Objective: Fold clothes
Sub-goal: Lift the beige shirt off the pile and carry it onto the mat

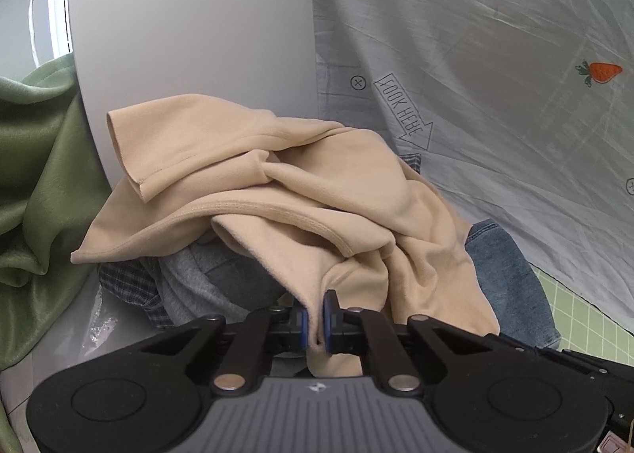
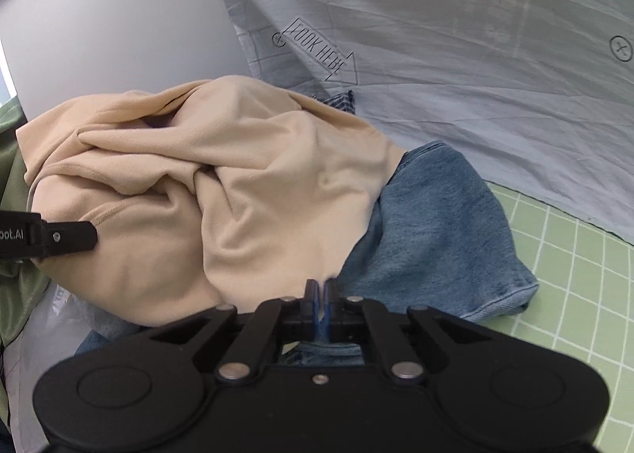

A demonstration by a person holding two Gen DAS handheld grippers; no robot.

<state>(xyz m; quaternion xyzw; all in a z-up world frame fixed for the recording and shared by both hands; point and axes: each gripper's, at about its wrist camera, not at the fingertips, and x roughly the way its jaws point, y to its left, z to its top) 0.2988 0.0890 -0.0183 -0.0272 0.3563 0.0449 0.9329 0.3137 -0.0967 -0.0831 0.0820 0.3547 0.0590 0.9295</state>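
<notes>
beige garment: lying crumpled on top of the clothes pile, 12 o'clock of both hand-held grippers, unfolded
left hand-held gripper: pinching a beige fold
right hand-held gripper: clamping the beige edge beside the denim piece
progress: barely starting; spreading and folding remaining

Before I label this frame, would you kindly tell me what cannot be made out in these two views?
- Left wrist view: the grey garment and plaid garment are mostly buried under the beige garment; their type is unclear.
- Right wrist view: the denim piece is partly covered by the beige garment and the right tool; its full shape is hidden.
- Right wrist view: the left tool is cut off by the left edge.
</notes>
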